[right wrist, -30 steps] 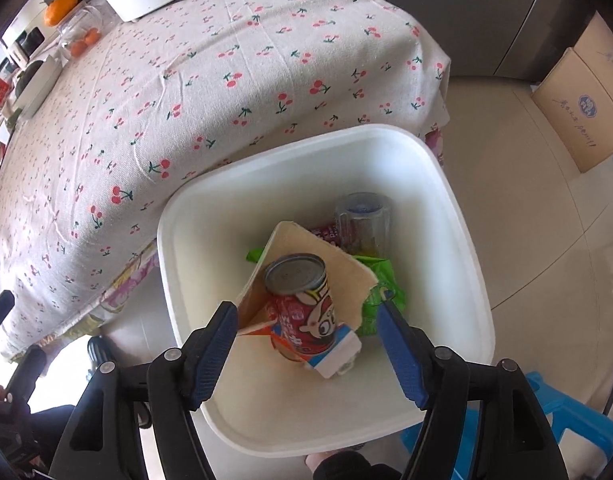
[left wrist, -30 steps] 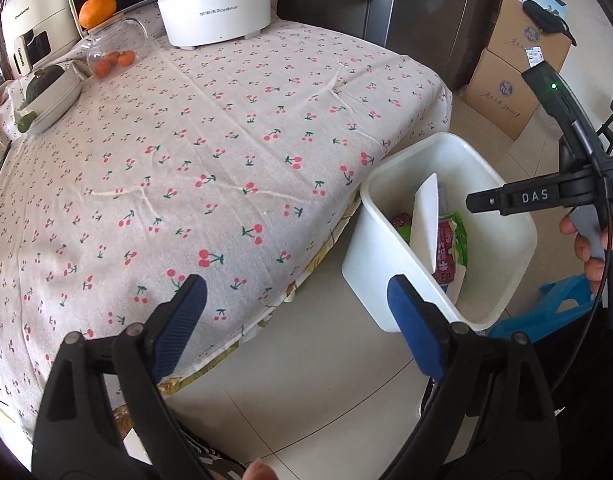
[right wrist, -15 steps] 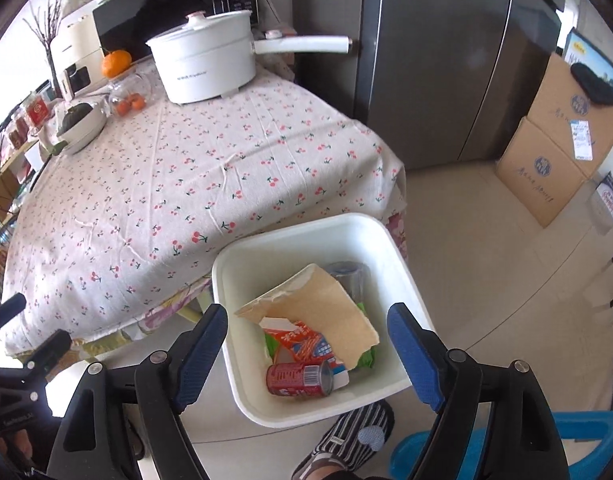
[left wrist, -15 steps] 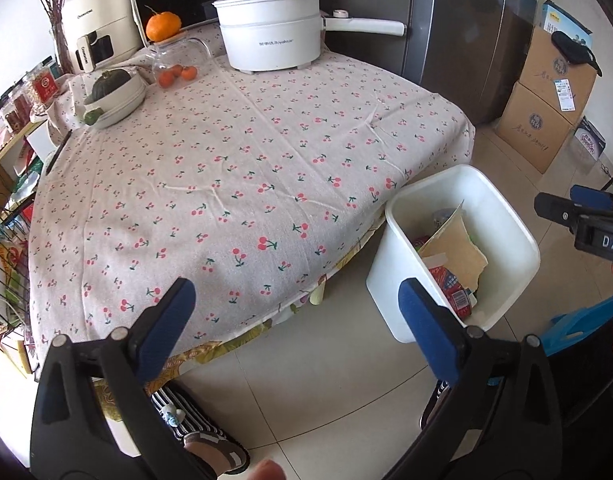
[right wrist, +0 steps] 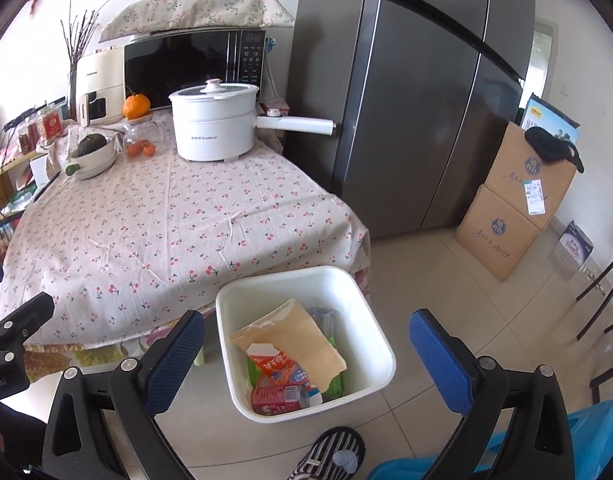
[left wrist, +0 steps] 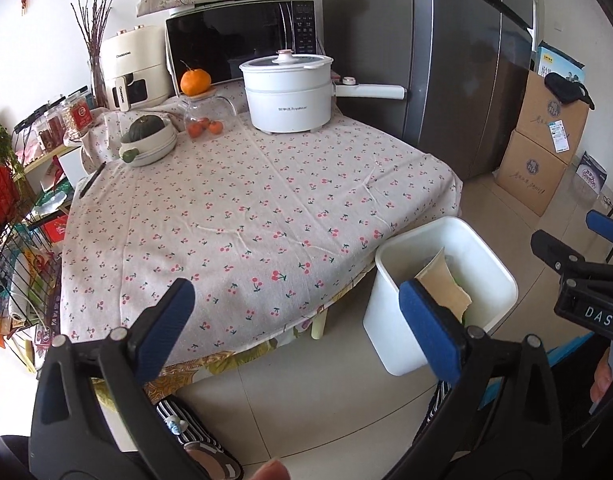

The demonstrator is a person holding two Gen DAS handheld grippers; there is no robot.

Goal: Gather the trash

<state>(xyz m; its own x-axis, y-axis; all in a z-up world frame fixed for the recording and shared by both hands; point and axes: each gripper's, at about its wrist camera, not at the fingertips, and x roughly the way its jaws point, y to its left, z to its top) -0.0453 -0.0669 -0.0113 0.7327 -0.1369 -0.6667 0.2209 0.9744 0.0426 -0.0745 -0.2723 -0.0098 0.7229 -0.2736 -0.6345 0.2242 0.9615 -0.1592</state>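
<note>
Both grippers hang empty here, jaws spread wide. The left gripper (left wrist: 296, 316) has its 2 blue pads well apart, nothing between them, framing the table's near edge and the floor. The right gripper (right wrist: 306, 348) is just as wide open, and the white bin (right wrist: 380, 344) sits on the tiled floor right between its pads in the right wrist view, at 6 o'clock, just beside the table's corner.

Inside that bin lies the trash: a torn brown paper sheet (right wrist: 294, 332) leaning across the top, a red-and-white carton (right wrist: 276, 366) under it, a red can (right wrist: 280, 396) on its side at the near wall, and something green (right wrist: 334, 386) tucked at 4 o'clock of the pile. A clear cup-like item shows behind the paper, too hidden to name. From the left wrist view the same bin (left wrist: 502, 276) stands at 4 o'clock, the paper poking above its rim.

The cherry-print tablecloth (left wrist: 246, 208) spreads across the table, its middle and near side bare. Up at 12 o'clock sits a white electric pot (left wrist: 286, 92) with its long handle pointing right, a glass jar of small oranges (left wrist: 204, 122) to its left, and a bowl with a dark green squash (left wrist: 148, 140) at 10 o'clock. A striped slipper (right wrist: 334, 456) shows at the bottom edge, close to the bin.
</note>
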